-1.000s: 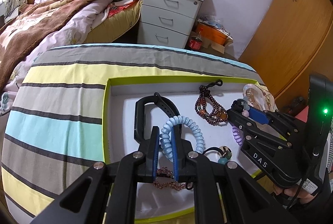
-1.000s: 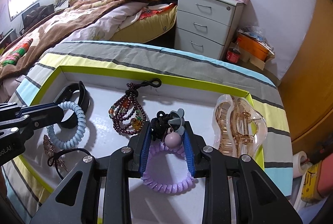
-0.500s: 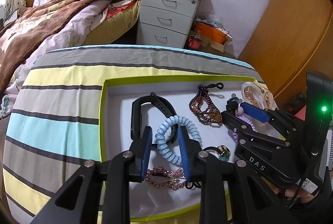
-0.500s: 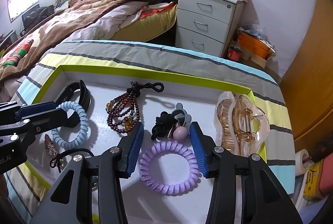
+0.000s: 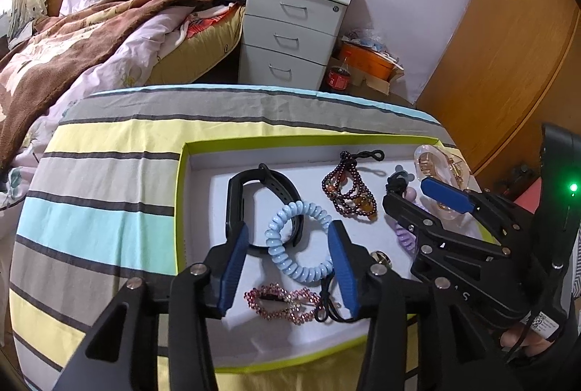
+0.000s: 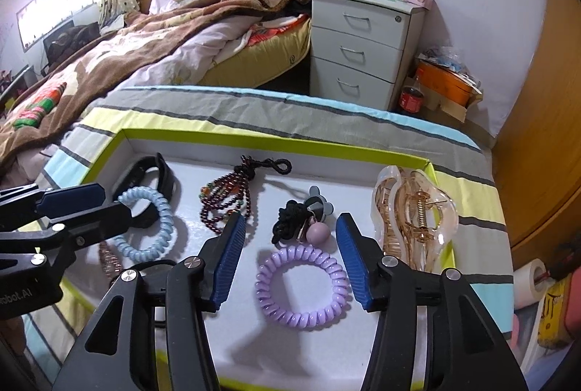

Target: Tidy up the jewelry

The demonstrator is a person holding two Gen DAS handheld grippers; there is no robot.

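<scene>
- You work over a striped cloth (image 5: 109,180) in a bedroom, with a bed (image 6: 152,39) and a white drawer unit (image 6: 363,42) beyond its far edge.
- A shallow white tray with a lime rim (image 5: 308,139) (image 6: 276,140) holds all the jewelry; bare white floor shows along its near side.
- Your left gripper (image 5: 288,262) is spread wide, its blue pads either side of the blue coil tie (image 5: 299,242), gripping nothing.
- That tie overlaps the black band (image 5: 261,202); a pink rhinestone clip (image 5: 283,302) lies just nearer.
- Your right gripper (image 6: 290,256) is also spread, empty, flanking the purple coil tie (image 6: 301,285).
- The bead bracelet (image 6: 225,206) lies mid-tray; the clear claw clip (image 6: 414,216) sits against the right rim.
</scene>
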